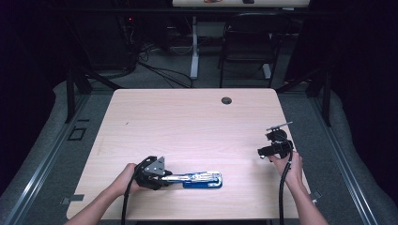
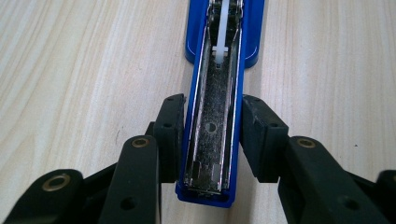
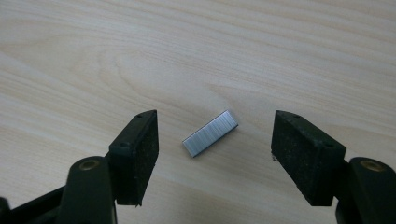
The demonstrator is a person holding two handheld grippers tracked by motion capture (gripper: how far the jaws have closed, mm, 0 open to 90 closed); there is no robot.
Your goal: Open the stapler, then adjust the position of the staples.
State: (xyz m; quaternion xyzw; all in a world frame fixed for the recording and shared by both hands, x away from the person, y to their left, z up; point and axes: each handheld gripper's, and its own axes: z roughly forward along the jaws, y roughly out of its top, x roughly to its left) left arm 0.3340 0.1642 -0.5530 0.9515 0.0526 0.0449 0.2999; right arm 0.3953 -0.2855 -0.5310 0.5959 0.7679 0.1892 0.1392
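A blue stapler [image 1: 202, 180] lies on the wooden table [image 1: 187, 126] near the front, flipped open, with its metal staple channel [image 2: 215, 93] facing up. My left gripper [image 1: 170, 178] is shut on the stapler's near end, one pad pressing on each side [image 2: 212, 112]. At the right side of the table my right gripper [image 1: 263, 152] stands open, tilted down at the tabletop. A short silver strip of staples [image 3: 210, 134] lies flat on the wood between its two pads [image 3: 217, 123] and touches neither of them.
A dark round cable hole [image 1: 226, 100] sits near the table's far edge. Beyond the table stand a black chair [image 1: 248, 42] and a white desk leg [image 1: 194, 47], with cables on the floor. Bare wood spans the middle of the table.
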